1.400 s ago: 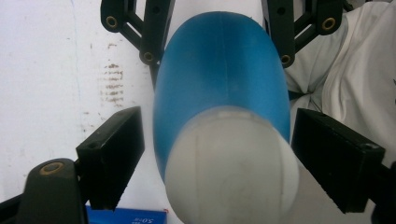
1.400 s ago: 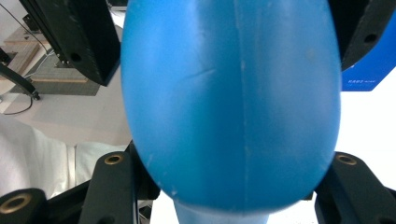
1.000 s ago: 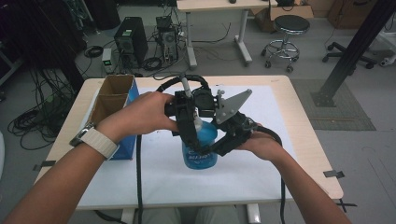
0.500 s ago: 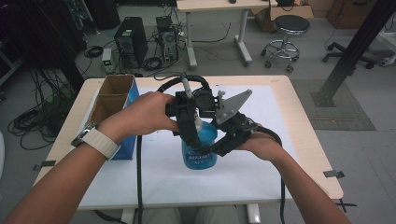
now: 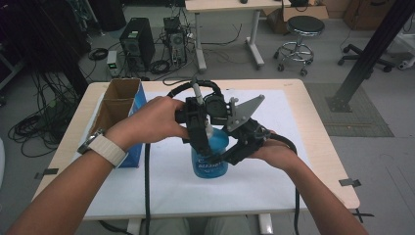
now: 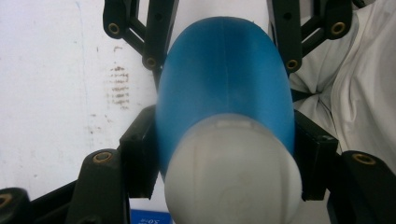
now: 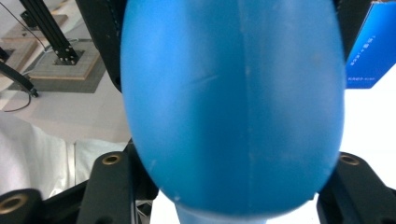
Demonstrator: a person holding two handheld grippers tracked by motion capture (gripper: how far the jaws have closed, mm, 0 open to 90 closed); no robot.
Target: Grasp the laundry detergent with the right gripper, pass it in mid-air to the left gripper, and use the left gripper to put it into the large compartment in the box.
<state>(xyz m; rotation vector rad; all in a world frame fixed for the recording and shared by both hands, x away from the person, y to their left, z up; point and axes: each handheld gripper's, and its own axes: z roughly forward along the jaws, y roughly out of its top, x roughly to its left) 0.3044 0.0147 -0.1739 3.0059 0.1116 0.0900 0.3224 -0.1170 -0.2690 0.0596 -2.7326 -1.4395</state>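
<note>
Bottle (image 5: 211,157) unmoved since earlier; left gripper (image 5: 199,131) has just pinched its cap, right gripper (image 5: 234,147) clamps body, jaws just easing.

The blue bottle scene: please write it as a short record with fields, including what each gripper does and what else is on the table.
object: blue bottle, upright on the white sheet
cap: white cap
left gripper: jaws just closed, clamped at the bottle's top by the cap
right gripper: on the bottle's body, jaws just opening a little
other item: open cardboard box with blue side, at the table's left
table: light wood
</note>
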